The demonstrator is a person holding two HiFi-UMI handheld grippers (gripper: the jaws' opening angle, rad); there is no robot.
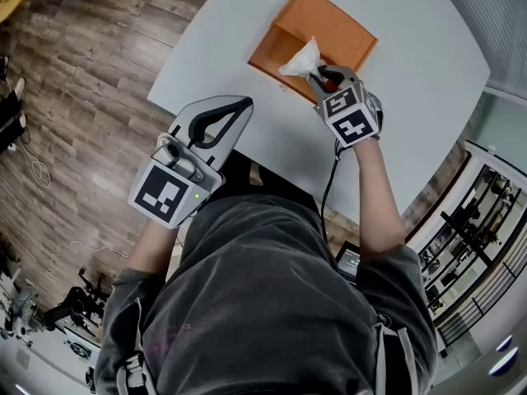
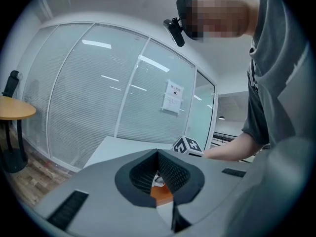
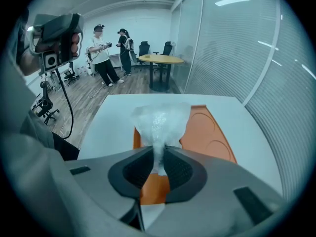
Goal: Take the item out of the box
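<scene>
My left gripper (image 1: 244, 104) hangs over the near edge of the white table (image 1: 428, 97), jaws together and empty. To its right, my right gripper (image 1: 317, 74) is clamped on the white wrapped item (image 1: 300, 58), over the orange box (image 1: 338, 23).

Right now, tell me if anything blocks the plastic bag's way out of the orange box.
Nothing visible does. The right claw is shut on the plastic bag over the orange box; the left claw is off to the side.
</scene>
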